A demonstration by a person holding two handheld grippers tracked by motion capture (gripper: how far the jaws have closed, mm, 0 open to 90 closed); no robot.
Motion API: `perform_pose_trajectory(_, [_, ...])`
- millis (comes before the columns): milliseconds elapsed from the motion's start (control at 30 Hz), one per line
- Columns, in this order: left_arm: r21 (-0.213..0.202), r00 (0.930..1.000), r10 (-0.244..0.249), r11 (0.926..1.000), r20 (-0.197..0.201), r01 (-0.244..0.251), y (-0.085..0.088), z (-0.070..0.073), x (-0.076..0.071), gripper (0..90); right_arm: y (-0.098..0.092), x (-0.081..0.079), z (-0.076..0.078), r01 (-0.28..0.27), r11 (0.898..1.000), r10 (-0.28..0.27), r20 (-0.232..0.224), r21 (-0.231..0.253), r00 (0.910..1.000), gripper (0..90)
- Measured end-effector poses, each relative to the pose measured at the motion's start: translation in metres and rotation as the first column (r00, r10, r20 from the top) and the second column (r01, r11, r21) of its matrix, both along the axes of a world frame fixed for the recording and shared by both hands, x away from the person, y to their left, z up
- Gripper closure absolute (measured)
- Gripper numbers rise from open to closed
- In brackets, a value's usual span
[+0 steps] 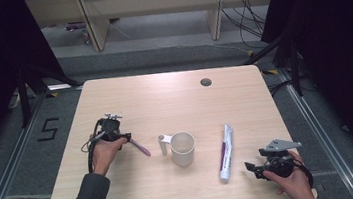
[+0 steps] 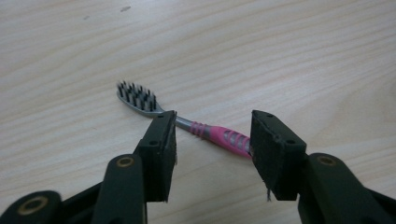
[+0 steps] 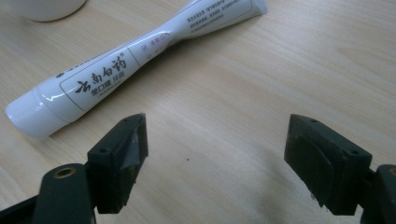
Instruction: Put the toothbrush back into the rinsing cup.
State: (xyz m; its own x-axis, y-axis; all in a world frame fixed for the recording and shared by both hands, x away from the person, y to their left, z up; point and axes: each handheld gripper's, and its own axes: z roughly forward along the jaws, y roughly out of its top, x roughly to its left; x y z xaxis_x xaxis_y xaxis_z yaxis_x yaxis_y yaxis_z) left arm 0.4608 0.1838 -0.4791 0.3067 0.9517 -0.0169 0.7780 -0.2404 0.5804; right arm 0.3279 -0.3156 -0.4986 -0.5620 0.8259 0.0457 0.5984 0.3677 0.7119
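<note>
A pink and grey toothbrush (image 1: 139,147) lies flat on the wooden table (image 1: 164,96), left of a white mug (image 1: 182,149). My left gripper (image 1: 128,137) is low over its handle end. In the left gripper view the jaws of my left gripper (image 2: 215,126) stand apart, and the toothbrush (image 2: 219,136) lies on the wood between them, untouched by either pad, its bristles pointing up. A white toothpaste tube (image 1: 226,153) lies right of the mug. My right gripper (image 1: 252,168) rests near its capped end, open and empty. The right gripper (image 3: 215,135) has the tube (image 3: 116,65) just beyond its left jaw.
The mug (image 3: 46,9) stands upright with its handle toward the toothbrush. A round cable hole (image 1: 205,82) sits near the table's far edge. Black curtains and stand legs flank the table. Bare wood lies along the far half.
</note>
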Motion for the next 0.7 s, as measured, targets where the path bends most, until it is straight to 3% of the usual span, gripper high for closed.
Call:
perform_pose_trajectory(67, [0.009,0.9999,-0.001,1.0000,-0.014,0.001,-0.004,-0.002,0.002,43.3,-0.001,0.001,-0.001,-0.008,1.000,0.008,0.014,-0.010,0.9999,22.3])
perform_pose_trajectory(367, [0.017,0.9980,0.007,0.9998,-0.063,-0.005,-0.016,-0.009,0.011,40.8,0.000,0.000,-0.001,-0.005,1.000,0.005,-0.010,0.004,0.9999,22.2])
perform_pose_trajectory(433, [0.040,0.9971,0.006,0.9992,-0.076,-0.003,-0.018,-0.010,0.012,41.0,0.000,0.000,-0.001,-0.006,1.000,0.006,-0.009,0.003,0.9999,22.3])
perform_pose_trajectory(467, [0.046,0.9968,-0.006,0.9989,-0.080,0.009,-0.018,-0.010,0.013,41.6,-0.001,0.001,-0.001,-0.008,1.000,0.008,0.012,-0.016,0.9999,22.3])
perform_pose_trajectory(700, [0.067,0.9939,-0.044,0.9964,-0.102,0.051,-0.017,-0.010,0.010,49.1,0.000,0.000,0.000,0.000,1.000,0.000,-0.003,-0.003,1.0000,22.3])
